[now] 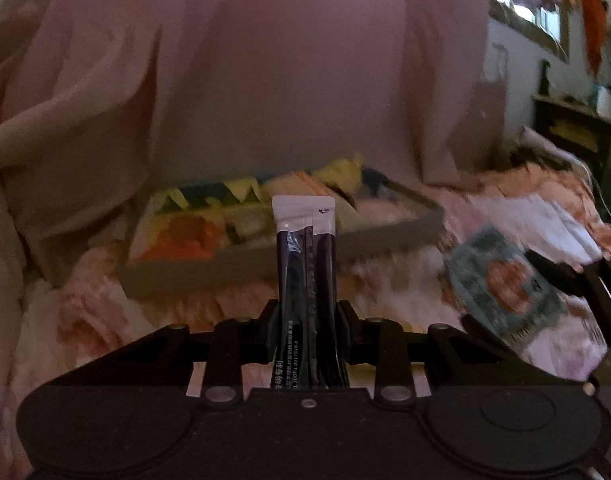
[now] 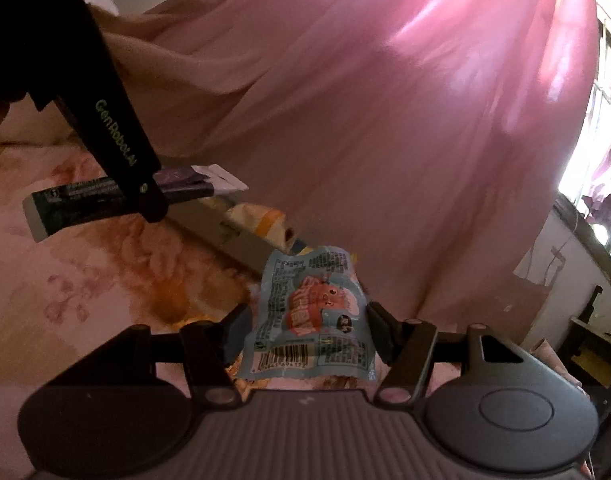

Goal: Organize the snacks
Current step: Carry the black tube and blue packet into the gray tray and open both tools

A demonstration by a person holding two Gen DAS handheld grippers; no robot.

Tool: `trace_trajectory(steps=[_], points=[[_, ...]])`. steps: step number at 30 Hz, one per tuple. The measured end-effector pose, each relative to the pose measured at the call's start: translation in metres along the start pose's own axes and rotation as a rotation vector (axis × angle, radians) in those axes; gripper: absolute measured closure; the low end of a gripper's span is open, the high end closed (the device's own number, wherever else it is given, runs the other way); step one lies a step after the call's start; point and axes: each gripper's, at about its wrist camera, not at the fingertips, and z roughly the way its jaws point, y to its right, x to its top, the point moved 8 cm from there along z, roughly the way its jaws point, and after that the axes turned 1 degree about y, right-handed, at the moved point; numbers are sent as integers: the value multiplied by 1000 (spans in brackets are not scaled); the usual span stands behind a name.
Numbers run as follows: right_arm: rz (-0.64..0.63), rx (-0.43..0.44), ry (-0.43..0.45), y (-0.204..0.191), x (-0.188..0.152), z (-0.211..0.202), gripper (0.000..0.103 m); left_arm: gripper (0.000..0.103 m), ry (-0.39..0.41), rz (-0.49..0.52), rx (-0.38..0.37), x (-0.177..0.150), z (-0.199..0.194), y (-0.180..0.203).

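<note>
Snacks sorted into a flat box (image 1: 389,227) on the flowery bed cover (image 1: 105,312), in front of a pink curtain (image 1: 285,60). Box already partly filled with yellow, orange and green packs, lying side by side. Most likely kept flat so more can slide in beside them.

Left gripper (image 1: 307,320): jaws squeezed tight on a long dark stick pack (image 1: 307,264), white end pointing forward at the box. Held up off the bed, probably on its way to the box.

Right gripper (image 2: 305,326): jaws about half open, pressed on both sides of a blue snack bag (image 2: 311,320) with a red cartoon picture. Bag wider, so jaws wider. Lifted clear of the bed too, just beside the box corner. Seems ready to go in next to the others.
</note>
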Motion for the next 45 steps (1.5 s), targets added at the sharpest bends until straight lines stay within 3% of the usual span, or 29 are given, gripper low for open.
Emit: trace_trajectory(steps=[16, 21, 30, 40, 45], points=[[197, -71, 33, 60, 14, 98, 36, 71, 129, -156, 94, 96, 80, -59], [177, 10, 46, 53, 30, 131, 36, 71, 100, -191, 87, 98, 109, -62], [231, 114, -64, 40, 24, 178, 36, 71, 49, -209, 82, 83, 145, -66], [334, 168, -132, 40, 16, 185, 34, 70, -1, -223, 68, 75, 159, -69], [324, 159, -134, 41, 17, 183, 28, 63, -7, -237, 63, 73, 157, -68]])
